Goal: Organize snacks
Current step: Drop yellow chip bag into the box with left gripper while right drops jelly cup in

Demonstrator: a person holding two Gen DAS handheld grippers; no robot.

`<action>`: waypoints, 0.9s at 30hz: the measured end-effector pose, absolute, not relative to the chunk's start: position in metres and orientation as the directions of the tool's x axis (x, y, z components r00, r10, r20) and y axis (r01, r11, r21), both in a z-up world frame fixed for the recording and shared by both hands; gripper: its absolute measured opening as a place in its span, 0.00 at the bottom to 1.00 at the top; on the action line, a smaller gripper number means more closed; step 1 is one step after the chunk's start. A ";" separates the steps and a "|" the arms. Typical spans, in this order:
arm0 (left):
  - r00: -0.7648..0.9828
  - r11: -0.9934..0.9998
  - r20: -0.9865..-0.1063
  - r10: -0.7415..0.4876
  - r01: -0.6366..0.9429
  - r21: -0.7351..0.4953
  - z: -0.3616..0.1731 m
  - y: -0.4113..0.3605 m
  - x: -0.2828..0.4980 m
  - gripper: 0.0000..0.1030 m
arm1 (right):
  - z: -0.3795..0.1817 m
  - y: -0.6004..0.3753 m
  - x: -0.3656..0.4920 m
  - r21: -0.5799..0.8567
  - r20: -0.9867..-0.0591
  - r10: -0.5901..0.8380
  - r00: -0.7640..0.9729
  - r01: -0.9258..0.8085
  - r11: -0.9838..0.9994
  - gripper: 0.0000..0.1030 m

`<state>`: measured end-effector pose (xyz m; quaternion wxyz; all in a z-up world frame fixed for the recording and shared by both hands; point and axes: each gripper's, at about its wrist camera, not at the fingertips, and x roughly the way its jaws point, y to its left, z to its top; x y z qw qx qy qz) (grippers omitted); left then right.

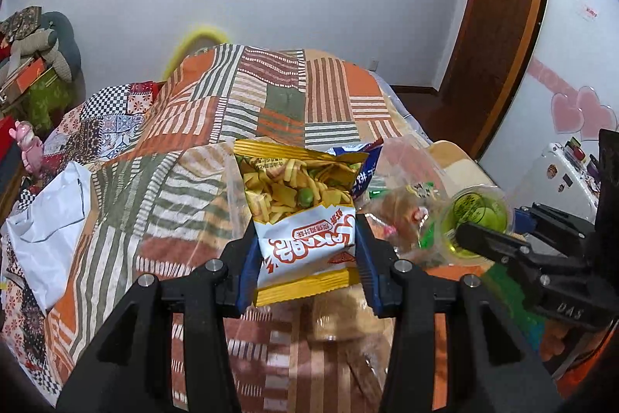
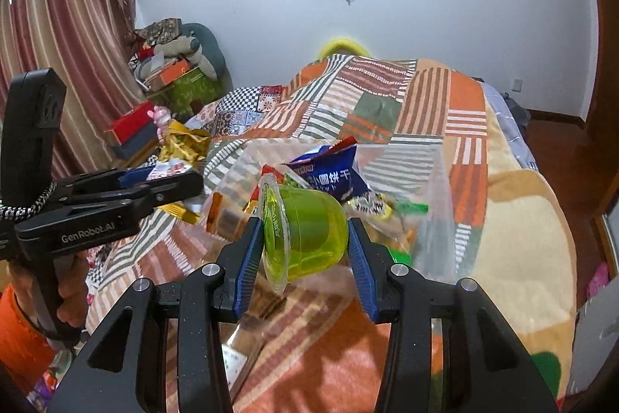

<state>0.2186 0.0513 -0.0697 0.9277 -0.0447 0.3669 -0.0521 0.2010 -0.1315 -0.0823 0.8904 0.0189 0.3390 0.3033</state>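
Note:
My left gripper (image 1: pixel 305 239) is shut on a yellow and white snack packet (image 1: pixel 298 204) printed with fries and green peas, held above the quilt. My right gripper (image 2: pixel 303 231) is shut on a green jelly cup (image 2: pixel 301 231), lying on its side between the blue pads, lid to the left. Both hang over a clear plastic bag (image 2: pixel 437 204) holding a blue biscuit packet (image 2: pixel 332 173) and other small snacks. The right gripper and jelly cup (image 1: pixel 476 219) show at the right of the left wrist view; the left gripper (image 2: pixel 170 188) shows at the left of the right wrist view.
A patchwork quilt (image 1: pixel 240 111) covers the bed. A white plastic bag (image 1: pixel 50 219) lies at its left edge. Boxes, a pink toy (image 2: pixel 160 117) and gold wrapping (image 2: pixel 183 142) sit at the bedside by the curtain. A white cabinet (image 1: pixel 561 177) stands right.

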 end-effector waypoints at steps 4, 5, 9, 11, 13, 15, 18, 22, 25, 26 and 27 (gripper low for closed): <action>0.718 0.990 -0.683 -0.133 0.063 -0.127 -0.075 0.050 0.232 0.43 | -0.088 -0.123 0.212 0.237 -0.601 0.549 0.581 -0.526 0.817 0.39; 0.715 0.989 -0.685 -0.136 0.063 -0.131 -0.078 0.050 0.236 0.43 | -0.089 -0.122 0.214 0.236 -0.603 0.548 0.580 -0.526 0.817 0.39; 0.704 0.989 -0.698 -0.131 0.048 -0.137 -0.088 0.050 0.252 0.43 | -0.094 -0.113 0.225 0.229 -0.617 0.542 0.571 -0.528 0.818 0.39; 0.697 0.989 -0.706 -0.128 0.037 -0.142 -0.093 0.051 0.258 0.43 | -0.097 -0.110 0.230 0.226 -0.624 0.539 0.566 -0.529 0.818 0.39; 0.688 0.987 -0.713 -0.132 0.028 -0.156 -0.099 0.054 0.265 0.43 | -0.101 -0.105 0.234 0.222 -0.630 0.535 0.562 -0.530 0.818 0.39; 0.682 0.986 -0.719 -0.136 0.025 -0.163 -0.103 0.055 0.271 0.43 | -0.103 -0.102 0.238 0.215 -0.635 0.530 0.562 -0.530 0.820 0.39; 0.678 0.987 -0.722 -0.135 0.026 -0.160 -0.107 0.057 0.274 0.43 | -0.105 -0.098 0.240 0.213 -0.639 0.530 0.557 -0.534 0.818 0.39; 0.673 0.987 -0.728 -0.129 0.018 -0.158 -0.110 0.058 0.275 0.43 | -0.108 -0.093 0.240 0.197 -0.653 0.518 0.553 -0.536 0.821 0.40; 0.670 0.985 -0.730 -0.136 0.013 -0.172 -0.110 0.061 0.272 0.43 | -0.106 -0.091 0.237 0.180 -0.656 0.510 0.556 -0.541 0.822 0.41; 0.668 0.984 -0.731 -0.140 0.012 -0.178 -0.110 0.062 0.271 0.43 | -0.105 -0.091 0.237 0.179 -0.654 0.511 0.558 -0.542 0.821 0.41; 0.667 0.983 -0.731 -0.145 0.012 -0.185 -0.109 0.062 0.269 0.43 | -0.103 -0.091 0.236 0.182 -0.654 0.515 0.555 -0.546 0.818 0.41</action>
